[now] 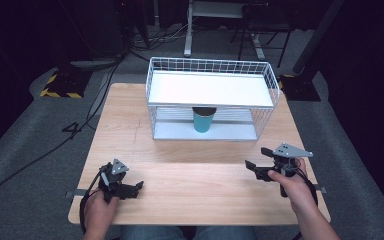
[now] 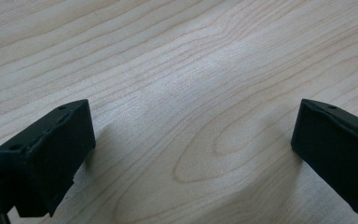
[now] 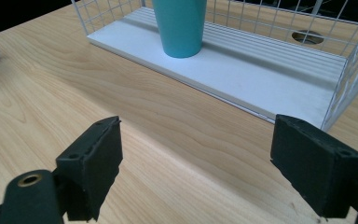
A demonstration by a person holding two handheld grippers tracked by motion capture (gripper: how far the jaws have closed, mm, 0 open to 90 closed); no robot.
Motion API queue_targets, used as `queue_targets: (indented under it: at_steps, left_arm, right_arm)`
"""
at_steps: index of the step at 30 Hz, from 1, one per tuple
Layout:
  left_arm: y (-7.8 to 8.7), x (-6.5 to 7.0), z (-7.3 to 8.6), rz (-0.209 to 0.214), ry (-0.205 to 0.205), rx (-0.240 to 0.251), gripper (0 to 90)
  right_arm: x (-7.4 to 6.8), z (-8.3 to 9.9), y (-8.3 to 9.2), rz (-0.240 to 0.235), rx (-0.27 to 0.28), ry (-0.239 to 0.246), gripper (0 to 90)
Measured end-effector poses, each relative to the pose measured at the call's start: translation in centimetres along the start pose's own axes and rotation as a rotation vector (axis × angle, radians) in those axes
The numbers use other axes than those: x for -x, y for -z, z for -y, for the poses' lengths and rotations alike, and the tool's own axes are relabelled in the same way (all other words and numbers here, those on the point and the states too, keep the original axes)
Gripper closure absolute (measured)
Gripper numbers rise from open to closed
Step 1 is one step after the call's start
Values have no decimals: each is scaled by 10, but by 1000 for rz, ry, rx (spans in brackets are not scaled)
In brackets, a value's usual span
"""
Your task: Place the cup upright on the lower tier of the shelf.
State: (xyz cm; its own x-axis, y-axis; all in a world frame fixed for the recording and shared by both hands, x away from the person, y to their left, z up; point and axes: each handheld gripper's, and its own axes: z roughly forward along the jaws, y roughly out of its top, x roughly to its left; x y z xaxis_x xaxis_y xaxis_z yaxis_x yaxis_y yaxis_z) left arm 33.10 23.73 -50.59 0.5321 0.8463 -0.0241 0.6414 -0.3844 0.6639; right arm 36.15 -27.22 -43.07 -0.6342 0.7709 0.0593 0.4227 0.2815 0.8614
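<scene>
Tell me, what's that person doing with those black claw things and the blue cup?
A person sits at a wooden table holding a gripper in each hand. The left gripper and the right gripper are both open and hold nothing, low over the bare wood near the person. The blue cup stands upright on the bottom shelf of a white wire rack at the far side, untouched.

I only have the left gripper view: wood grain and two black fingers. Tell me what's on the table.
Observer: A white wire rack stands at the far side of the wooden table.
Operator: Report anything in it.
Observer: A teal cup stands upright on its lower shelf, under the upper one.
Operator: Give me the right gripper.
Observer: The right gripper is open, with nothing between its fingers, and faces the rack.
</scene>
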Motion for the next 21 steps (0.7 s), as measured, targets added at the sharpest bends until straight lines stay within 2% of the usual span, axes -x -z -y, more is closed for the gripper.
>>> queue_targets:
  at_steps: [5,8,11,20,21]
  left_arm:
    - [0,0,0,0,0,0,0]
    - [0,0,0,0,1,0,0]
    - [0,0,0,0,0,0,0]
    - [0,0,0,0,0,0,0]
    - [0,0,0,0,0,0,0]
  right_arm:
    - [3,13,4,-7,21,-34,171]
    - [9,21,5,-6,-6,-37,172]
    - [15,30,8,26,-31,-39,171]
    - [30,55,14,78,-86,-54,171]
    - [34,60,14,84,-96,-68,171]
